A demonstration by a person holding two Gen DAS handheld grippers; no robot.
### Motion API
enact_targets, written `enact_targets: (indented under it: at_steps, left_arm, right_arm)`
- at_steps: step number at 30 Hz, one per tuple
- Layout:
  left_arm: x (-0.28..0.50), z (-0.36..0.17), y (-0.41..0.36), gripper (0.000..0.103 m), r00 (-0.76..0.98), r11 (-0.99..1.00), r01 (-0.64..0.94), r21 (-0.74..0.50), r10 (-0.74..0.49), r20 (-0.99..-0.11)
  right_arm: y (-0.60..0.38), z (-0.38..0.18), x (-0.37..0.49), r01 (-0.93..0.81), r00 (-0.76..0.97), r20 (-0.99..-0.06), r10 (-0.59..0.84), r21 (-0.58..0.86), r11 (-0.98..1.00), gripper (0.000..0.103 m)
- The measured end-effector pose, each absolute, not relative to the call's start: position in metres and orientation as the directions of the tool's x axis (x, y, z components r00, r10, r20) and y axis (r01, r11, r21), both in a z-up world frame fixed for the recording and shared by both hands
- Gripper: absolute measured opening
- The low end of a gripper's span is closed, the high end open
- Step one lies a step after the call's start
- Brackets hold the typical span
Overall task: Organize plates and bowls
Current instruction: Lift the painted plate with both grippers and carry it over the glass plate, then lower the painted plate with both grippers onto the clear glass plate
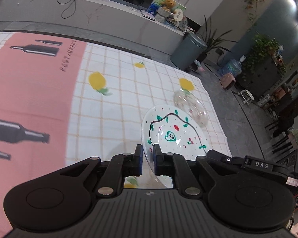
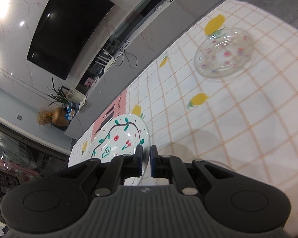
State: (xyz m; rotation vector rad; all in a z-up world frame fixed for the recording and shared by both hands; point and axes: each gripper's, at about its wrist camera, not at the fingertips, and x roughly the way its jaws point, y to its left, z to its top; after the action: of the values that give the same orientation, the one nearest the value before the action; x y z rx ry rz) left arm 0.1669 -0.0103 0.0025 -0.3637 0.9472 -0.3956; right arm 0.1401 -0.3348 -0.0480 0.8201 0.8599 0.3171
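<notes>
Carrying the painted plate with 2 grippers at once looks like the step in hand, judged as moving it toward the glass plate for stacking. Largest first: the table wears a checked cloth with yellow lemons, and a pink cloth printed with bottles covers its left part in the left wrist view. 2 plates show, no bowl that I can make out. The glass plate, with small pink flowers, lies flat on the checked cloth near the table's far right corner as the left camera sees it. The painted plate, white with a green vine, cherries and an avocado, appears lifted off the cloth and tilted, near the table's right edge just short of the glass plate.

The left gripper is clamped nearly closed on that plate's rim, one pad on each face. The right gripper pinches the rim likewise, seemingly from the other side, its pads almost meeting.

To do this well, both hands should travel together so the rim is neither twisted nor pulled apart, keep the plate close to level, bring it centred over the glass plate, lower gently so ceramic does not knock glass, and only then loosen the pads.
</notes>
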Motion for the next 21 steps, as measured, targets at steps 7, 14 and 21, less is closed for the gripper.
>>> enact_targets:
  at_steps: [7, 14, 21]
  left_arm:
    - [0.135, -0.011, -0.053, 0.011, 0.505, 0.885, 0.181, -0.429, -0.458, -0.732]
    - [0.115, -0.027, -0.079, 0.012, 0.502, 0.912, 0.169, -0.375, -0.407, -0.763]
    - [0.100, -0.047, -0.087, 0.014, 0.489, 0.932, 0.137, -0.337, -0.359, -0.795]
  right_arm:
    - [-0.373, -0.058, 0.104, 0.124, 0.635, -0.571, 0.520, 0.740, 0.661, 0.005]
    - [-0.393, -0.072, 0.090, 0.157, 0.594, -0.634, 0.495, 0.695, 0.701, 0.005]
    - [-0.390, -0.082, 0.093, 0.147, 0.541, -0.691, 0.479, 0.639, 0.755, 0.006]
